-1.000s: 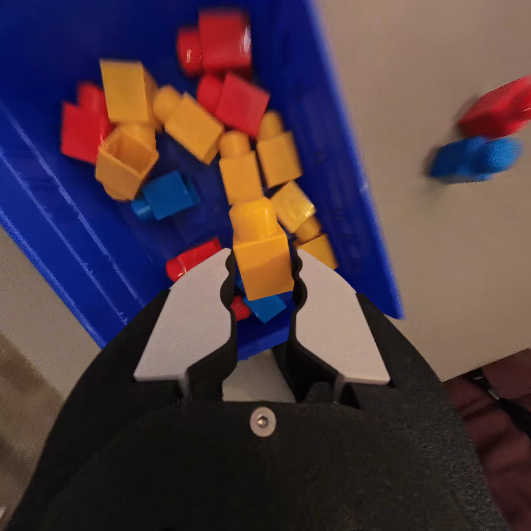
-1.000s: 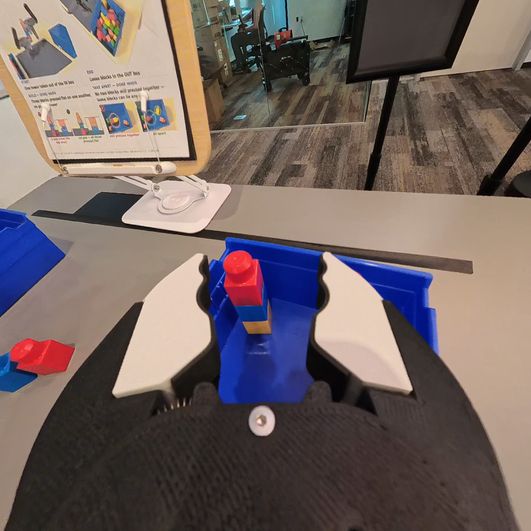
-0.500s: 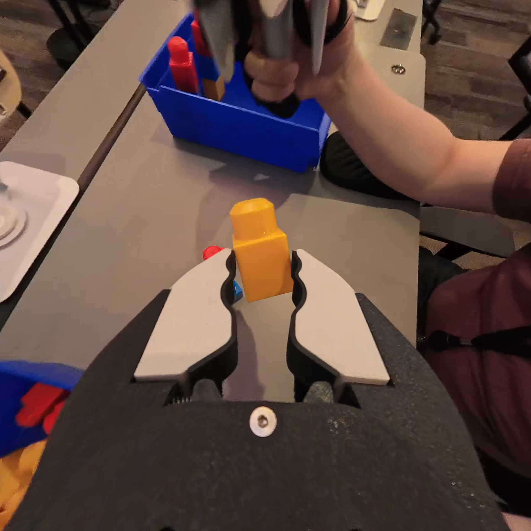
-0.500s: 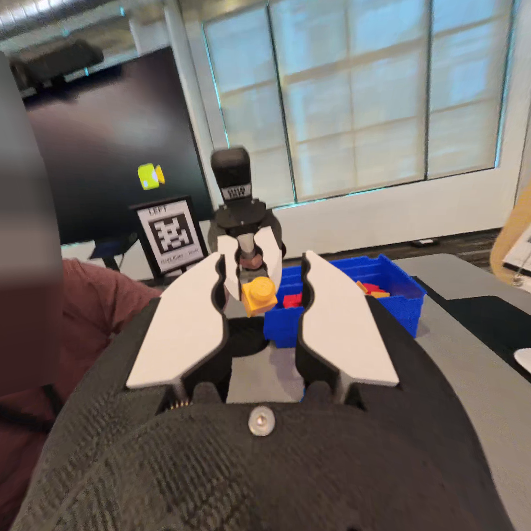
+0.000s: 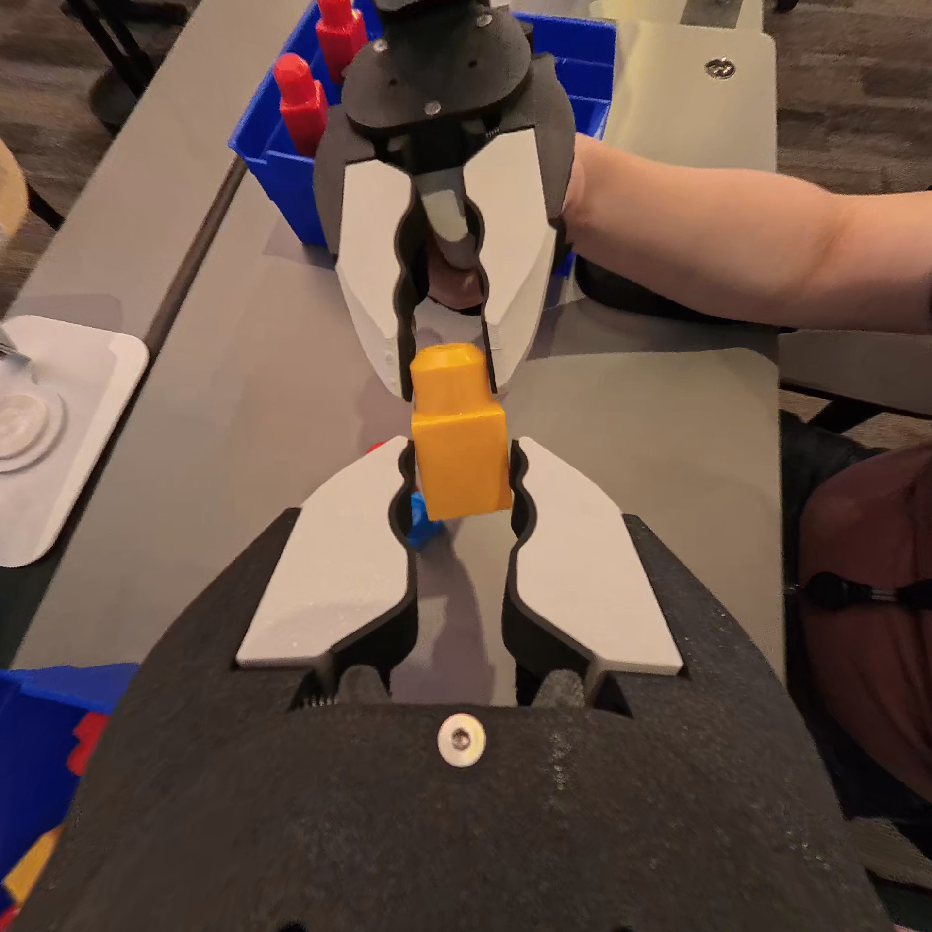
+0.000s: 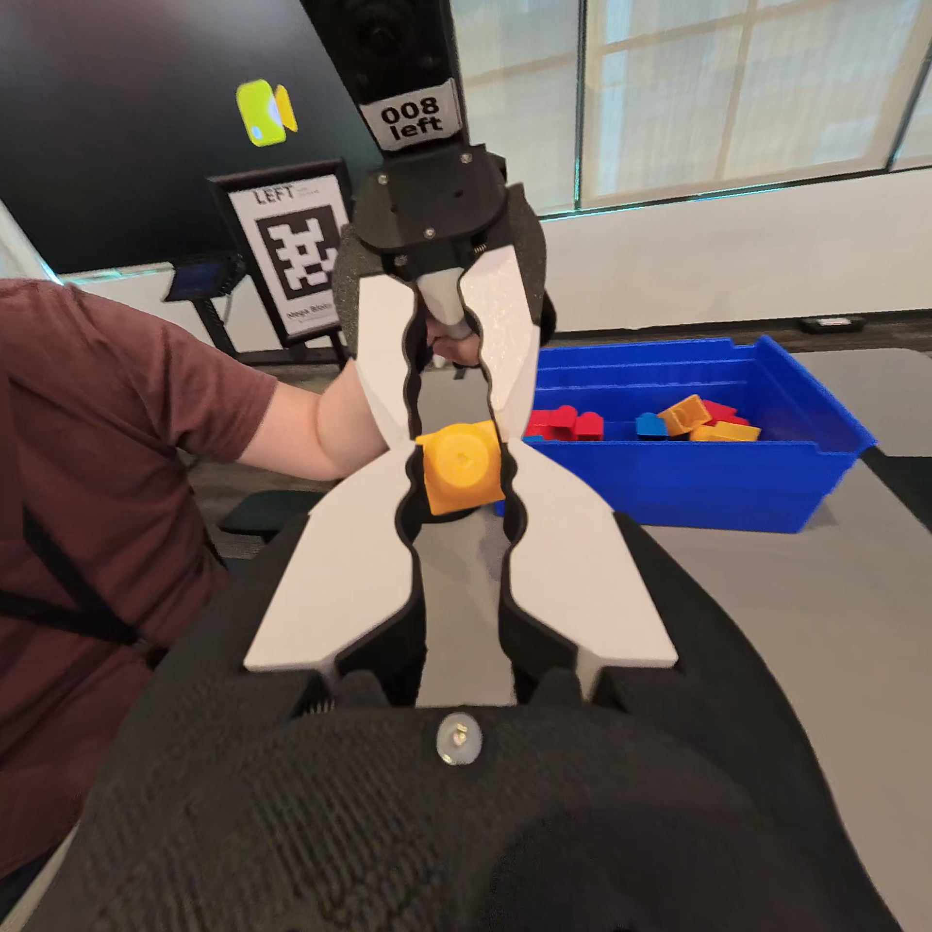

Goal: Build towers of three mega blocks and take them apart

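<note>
Grippers meet at centre frame: we see the left gripper (image 5: 461, 466) clamping the yellow block (image 5: 460, 454) by its body, the right gripper (image 5: 446, 370) apparently pinching its stud.

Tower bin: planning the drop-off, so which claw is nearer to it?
Right. The right claw is just in front of the tower bin, pointing away from it; the left claw faces it from beyond the yellow block between them.

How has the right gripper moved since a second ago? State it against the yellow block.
Yes. The right gripper left the bin holding towers and came head-on to the yellow block, closing around its stud.
</note>
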